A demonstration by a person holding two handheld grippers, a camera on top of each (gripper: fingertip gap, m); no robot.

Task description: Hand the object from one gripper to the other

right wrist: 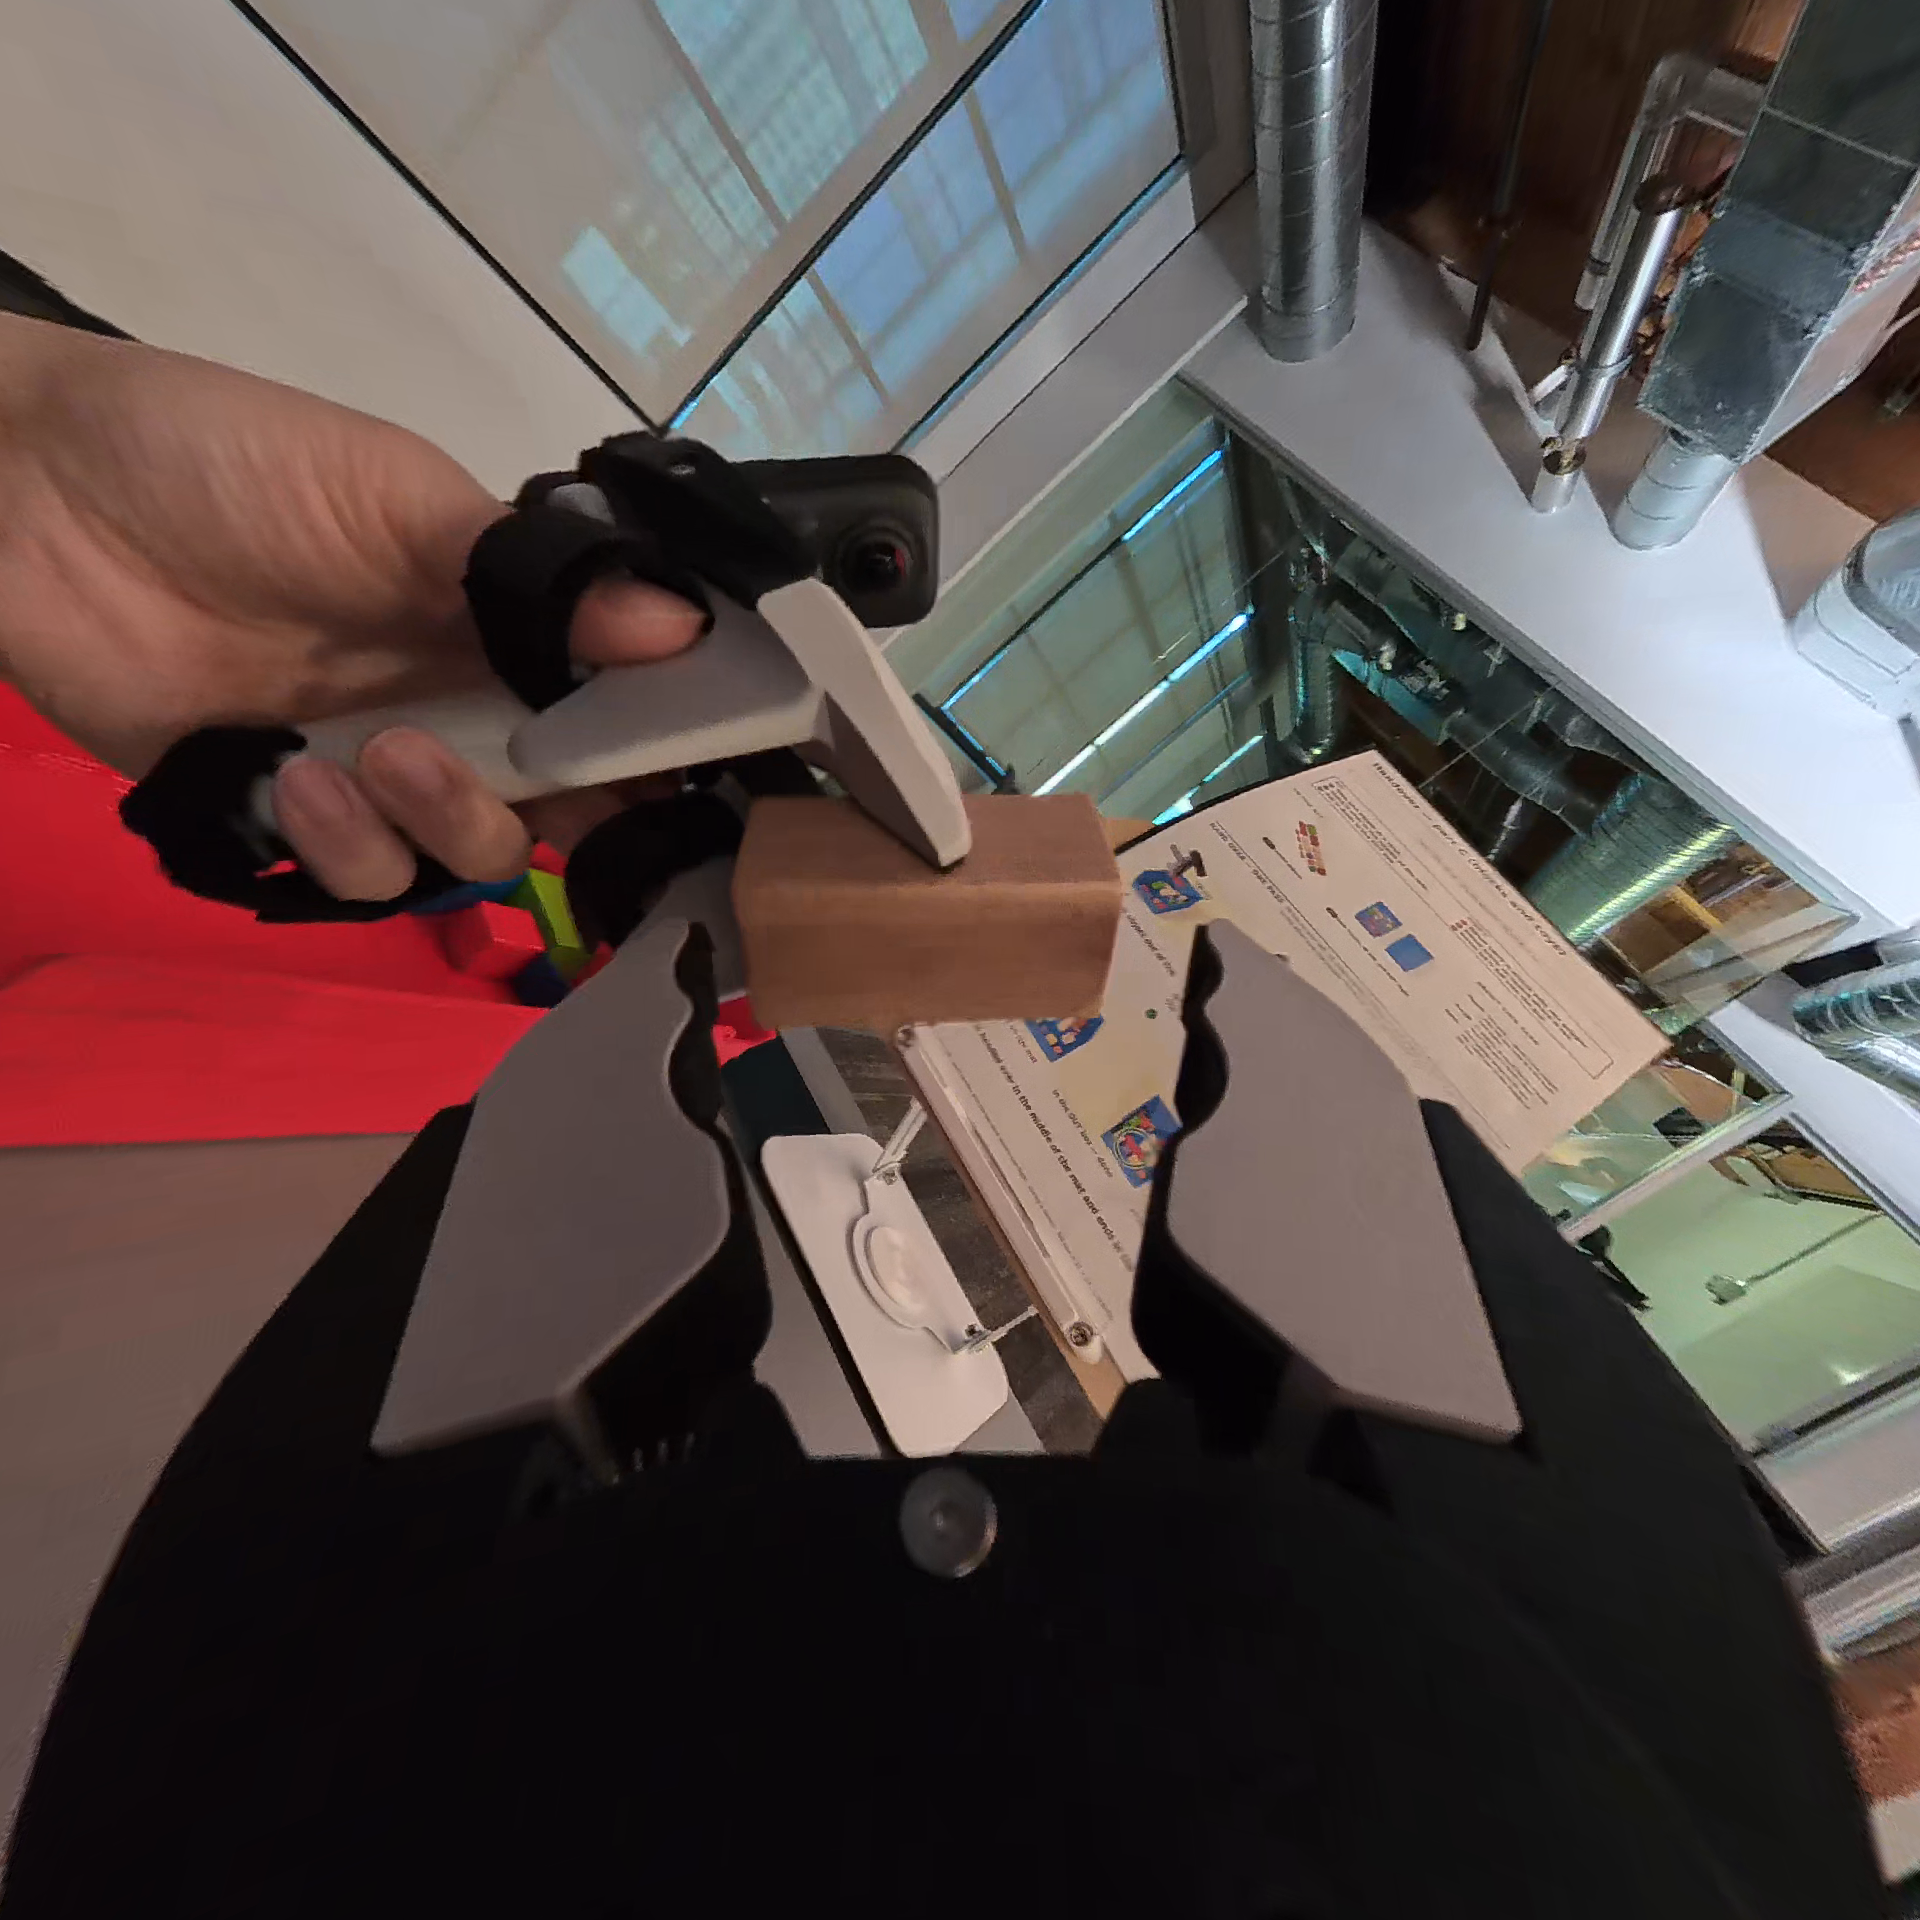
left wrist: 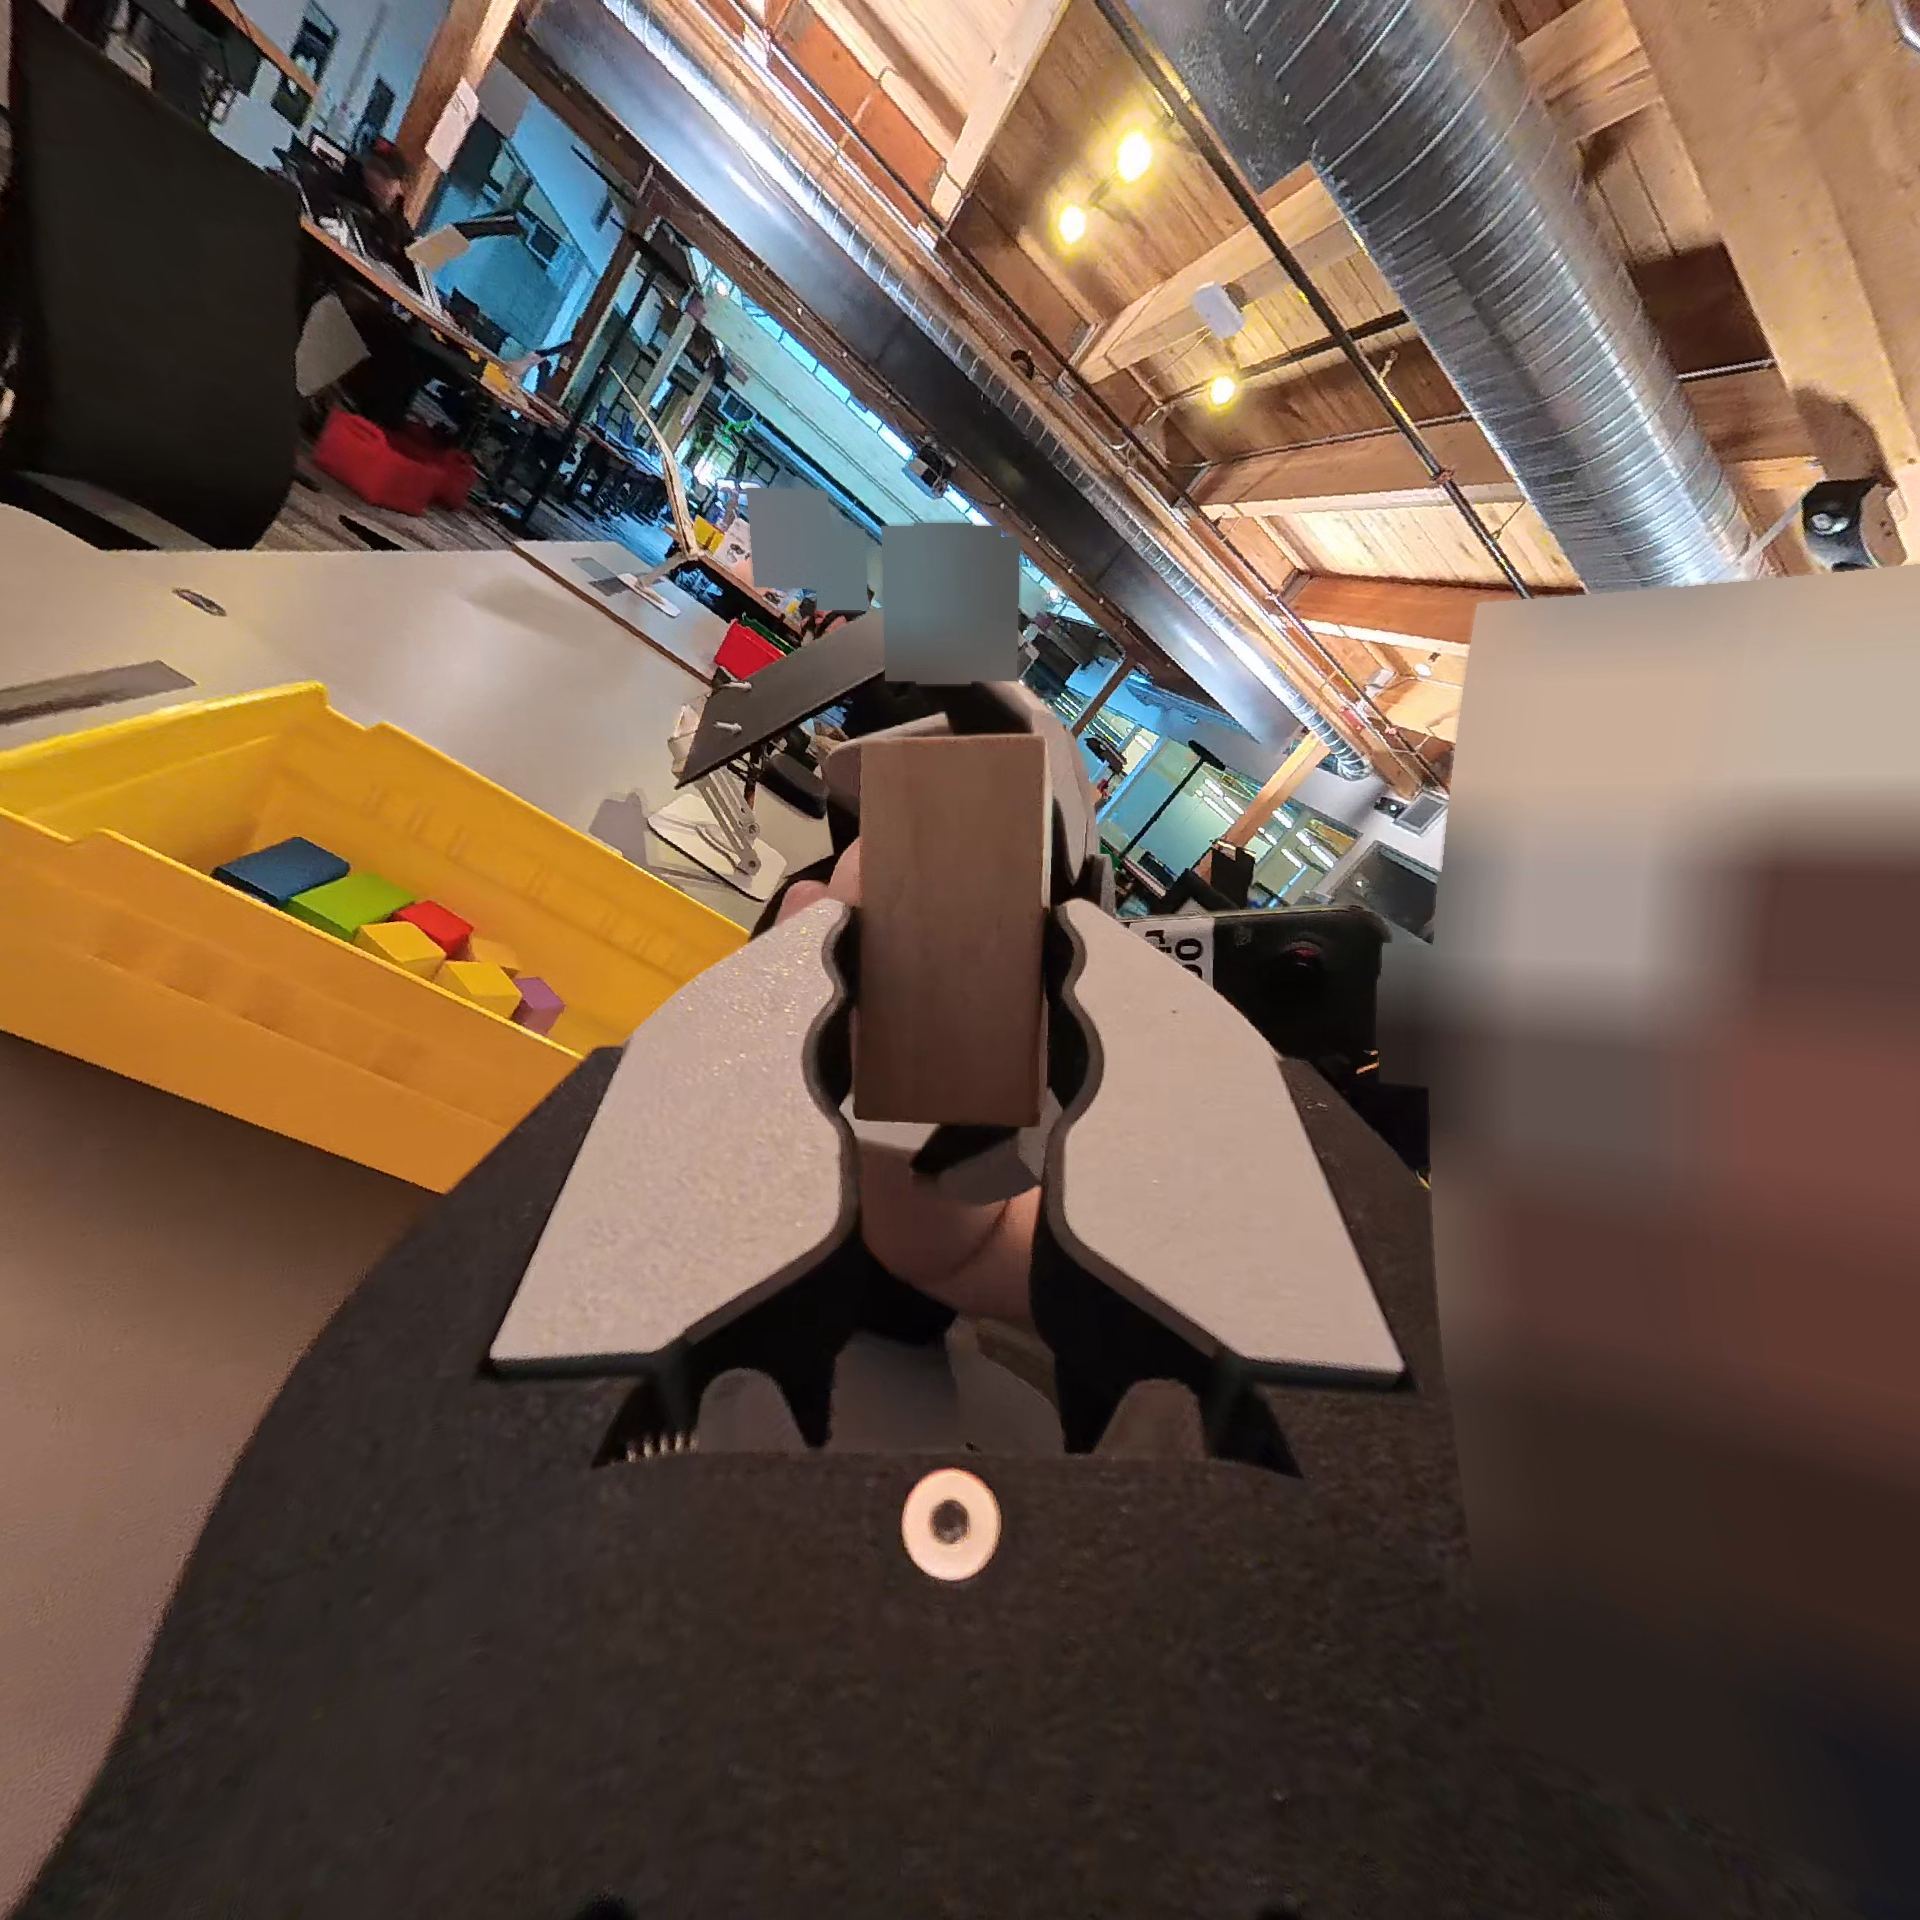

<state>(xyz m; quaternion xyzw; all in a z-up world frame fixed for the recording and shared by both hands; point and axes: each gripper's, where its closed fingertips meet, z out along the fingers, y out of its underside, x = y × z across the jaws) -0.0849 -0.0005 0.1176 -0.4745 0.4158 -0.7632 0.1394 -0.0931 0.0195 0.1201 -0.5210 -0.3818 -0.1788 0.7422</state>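
A brown wooden block (left wrist: 951,935) stands upright between my left gripper's (left wrist: 951,940) grey fingers, which are shut on its long sides. In the right wrist view the block (right wrist: 925,925) lies crosswise, with a left finger (right wrist: 883,727) pressed on its top face and a hand (right wrist: 208,540) holding that gripper. My right gripper (right wrist: 945,945) is open, with one fingertip beside each end of the block and a small gap on both sides. In the left wrist view a right finger (left wrist: 982,1169) shows just below the block and another just above it.
A yellow bin (left wrist: 540,873) holding several coloured blocks (left wrist: 395,925) sits at the left on a pale table (left wrist: 364,623). A red bin (right wrist: 208,1039) lies below the left hand. A printed sheet on a stand (right wrist: 1351,966) stands behind the block.
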